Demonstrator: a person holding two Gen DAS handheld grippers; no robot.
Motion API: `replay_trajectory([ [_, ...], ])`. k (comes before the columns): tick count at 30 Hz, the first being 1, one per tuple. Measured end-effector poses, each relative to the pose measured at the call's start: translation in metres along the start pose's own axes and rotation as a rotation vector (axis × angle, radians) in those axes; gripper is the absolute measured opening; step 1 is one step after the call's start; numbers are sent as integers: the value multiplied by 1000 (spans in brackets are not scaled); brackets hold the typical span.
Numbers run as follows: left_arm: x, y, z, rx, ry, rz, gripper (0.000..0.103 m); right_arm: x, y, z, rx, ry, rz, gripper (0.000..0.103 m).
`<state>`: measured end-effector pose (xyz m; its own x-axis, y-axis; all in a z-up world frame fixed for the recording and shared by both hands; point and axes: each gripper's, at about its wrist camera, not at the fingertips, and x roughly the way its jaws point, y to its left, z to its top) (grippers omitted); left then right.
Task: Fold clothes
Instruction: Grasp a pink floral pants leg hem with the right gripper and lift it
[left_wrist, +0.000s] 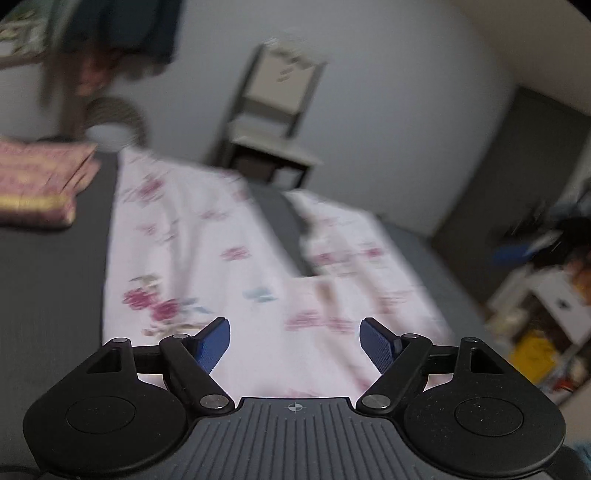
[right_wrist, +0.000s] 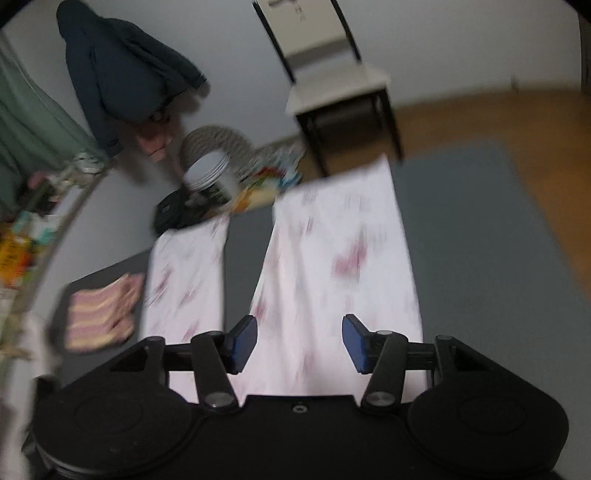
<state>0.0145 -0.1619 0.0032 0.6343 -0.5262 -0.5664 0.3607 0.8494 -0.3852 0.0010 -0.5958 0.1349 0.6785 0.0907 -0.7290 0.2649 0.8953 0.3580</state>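
Note:
White trousers with a pink flower print (left_wrist: 207, 258) lie spread flat on a dark grey mat (left_wrist: 44, 280), both legs running away from me. In the right wrist view the same trousers (right_wrist: 332, 266) show two legs with a grey gap between them. My left gripper (left_wrist: 294, 334) hovers open over the waist end, nothing between its blue pads (left_wrist: 214, 345). Above the wider leg, my right gripper (right_wrist: 299, 338) is open too, and its blue pads (right_wrist: 243, 341) hold nothing. Both views are blurred by motion.
A folded pink and yellow cloth (left_wrist: 40, 184) lies on the mat at the left, seen too as a folded cloth (right_wrist: 103, 314). A white chair (right_wrist: 332, 74) stands beyond the mat. A dark jacket (right_wrist: 122, 70) hangs on the wall. A round tin (right_wrist: 210, 177) and clutter sit near the trouser hems.

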Motion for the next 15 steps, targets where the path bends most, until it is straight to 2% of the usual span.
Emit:
replay_trajectory([
  [3,31,13,-13,-68,24,32,78,60,5,48,-69,-30,-135,48],
  [6,35,5,-34,54,-79,49,79,123,-15,87,-100,-42,-270,43],
  [8,37,-3,-43,129,-107,63,89,160,-35,108,-67,-60,-329,40],
  [9,37,-7,-45,152,-107,63,91,173,-44,113,-36,-61,-333,36],
  [11,37,-4,-47,149,-114,44,95,192,-66,120,52,-75,-315,35],
  [15,35,6,-48,94,-140,-2,95,220,-73,125,166,-120,-159,35],
])
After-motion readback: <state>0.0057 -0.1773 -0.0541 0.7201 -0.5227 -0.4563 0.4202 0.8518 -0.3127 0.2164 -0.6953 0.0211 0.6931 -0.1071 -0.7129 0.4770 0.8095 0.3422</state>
